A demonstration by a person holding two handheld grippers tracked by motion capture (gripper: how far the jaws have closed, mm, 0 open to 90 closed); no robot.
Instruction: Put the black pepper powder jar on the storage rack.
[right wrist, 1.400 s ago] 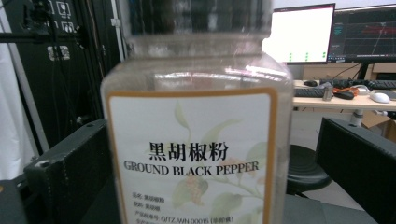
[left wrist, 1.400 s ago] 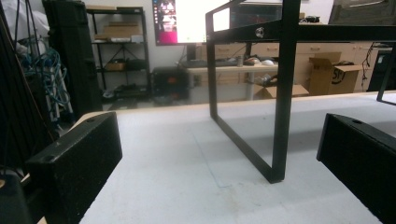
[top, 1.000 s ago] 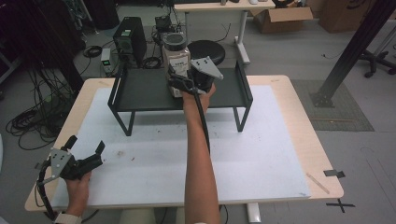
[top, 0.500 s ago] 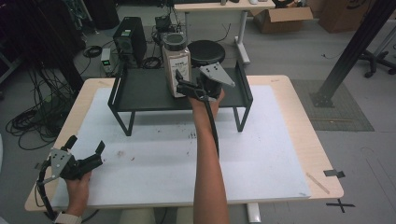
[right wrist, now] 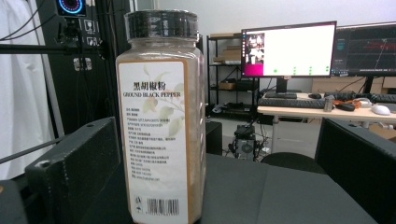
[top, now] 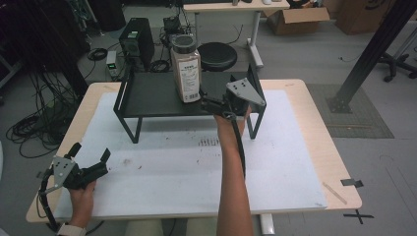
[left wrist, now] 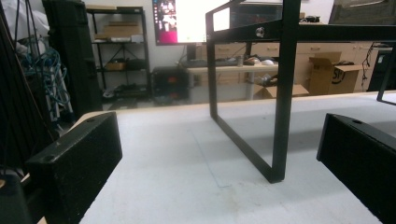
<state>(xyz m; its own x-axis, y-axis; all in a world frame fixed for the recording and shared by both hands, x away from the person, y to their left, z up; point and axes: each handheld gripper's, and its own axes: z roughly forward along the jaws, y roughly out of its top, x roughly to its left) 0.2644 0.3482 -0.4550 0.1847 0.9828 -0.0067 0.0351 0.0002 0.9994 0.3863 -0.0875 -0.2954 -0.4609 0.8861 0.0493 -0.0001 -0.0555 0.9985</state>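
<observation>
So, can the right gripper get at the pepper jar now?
Probably yes. The right gripper is open beside the pepper jar on the rack; in the right gripper view the jar stands upright between its fingers, with nothing in between.

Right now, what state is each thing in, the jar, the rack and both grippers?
Pepper jar: upright on the rack, black lid on, nearly full of powder, not gripped.
Rack: standing on the table, holding the jar.
Right gripper: open, fingers at the rack's front edge beside the jar.
Left gripper: open, held low over the table's near left corner, holding nothing.
</observation>
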